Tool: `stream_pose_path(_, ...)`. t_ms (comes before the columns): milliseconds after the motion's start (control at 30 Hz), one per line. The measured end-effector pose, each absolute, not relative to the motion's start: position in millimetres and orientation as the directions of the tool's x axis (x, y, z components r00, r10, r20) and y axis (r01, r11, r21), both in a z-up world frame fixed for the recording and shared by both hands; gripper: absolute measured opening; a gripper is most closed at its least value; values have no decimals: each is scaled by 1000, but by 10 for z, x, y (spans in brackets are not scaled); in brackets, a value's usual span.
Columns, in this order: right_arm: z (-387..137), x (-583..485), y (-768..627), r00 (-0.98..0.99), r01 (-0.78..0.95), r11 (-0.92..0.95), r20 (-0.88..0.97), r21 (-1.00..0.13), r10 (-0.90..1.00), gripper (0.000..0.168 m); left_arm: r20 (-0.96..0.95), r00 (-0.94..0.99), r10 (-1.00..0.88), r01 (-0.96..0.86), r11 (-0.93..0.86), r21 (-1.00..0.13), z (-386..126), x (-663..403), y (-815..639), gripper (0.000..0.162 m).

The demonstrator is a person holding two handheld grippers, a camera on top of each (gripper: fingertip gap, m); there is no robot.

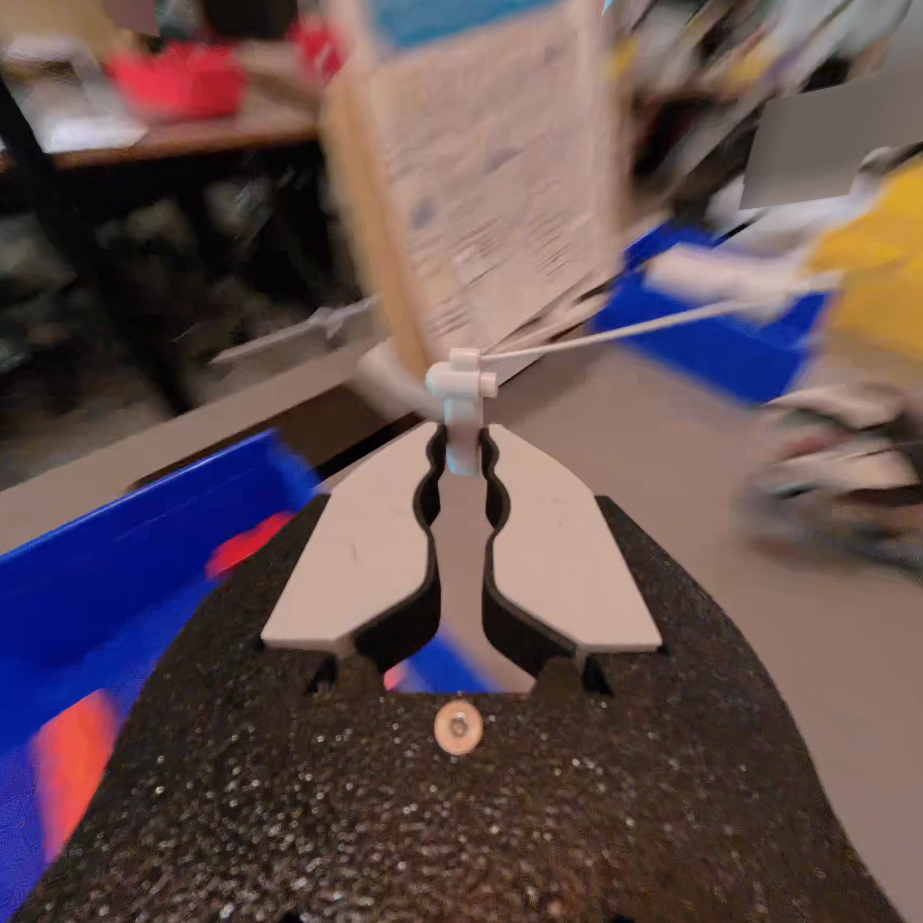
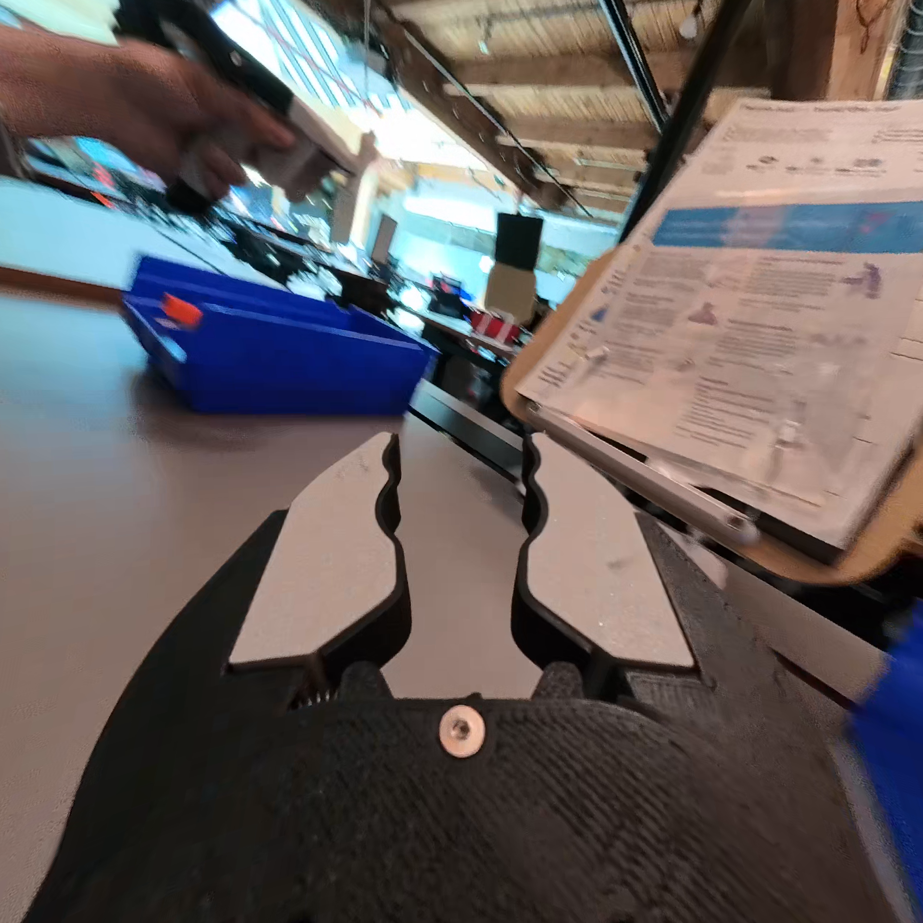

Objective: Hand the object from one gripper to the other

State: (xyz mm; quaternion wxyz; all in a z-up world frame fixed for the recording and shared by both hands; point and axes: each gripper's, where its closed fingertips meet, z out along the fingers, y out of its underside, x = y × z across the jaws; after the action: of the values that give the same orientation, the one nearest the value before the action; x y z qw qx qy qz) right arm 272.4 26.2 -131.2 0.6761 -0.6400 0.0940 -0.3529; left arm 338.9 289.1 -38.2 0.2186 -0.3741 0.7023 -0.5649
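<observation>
A: Grey surface has bare room between the blue bin and clipboard.

B: Yep, your left tongs clamp the small white part off the surface; right tongs gape apart, holding nothing.

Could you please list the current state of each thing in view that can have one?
Left tongs: shut on the small white plastic part, gripped at its lower end.
Small white plastic part: held upright above the table.
Right tongs: open, empty.
Blue bin: resting on the table, open-topped, something red inside.
Clipboard: tilted, papers clipped on.
</observation>
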Motion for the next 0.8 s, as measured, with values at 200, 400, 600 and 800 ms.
stream_pose_path(200,-976,2193,760,975,71,416,-25,-907,-221,43,227,-927,-299,-139,-286,-948,-506,2494,1321,13)
stream_pose_path(400,-1054,2308,608,956,103,375,-12,-921,-292,43,263,-945,-193,-197,-305,-932,-1176,2383,829,13)
stream_pose_path(600,-1320,2217,769,978,90,241,41,-966,-202,43,117,-968,-222,-76,-183,-980,-1396,2308,796,13)
stream_pose_path(800,-1294,2207,782,976,91,253,36,-963,-214,41,-34,-965,-262,37,-8,-999,-1584,2286,686,13)
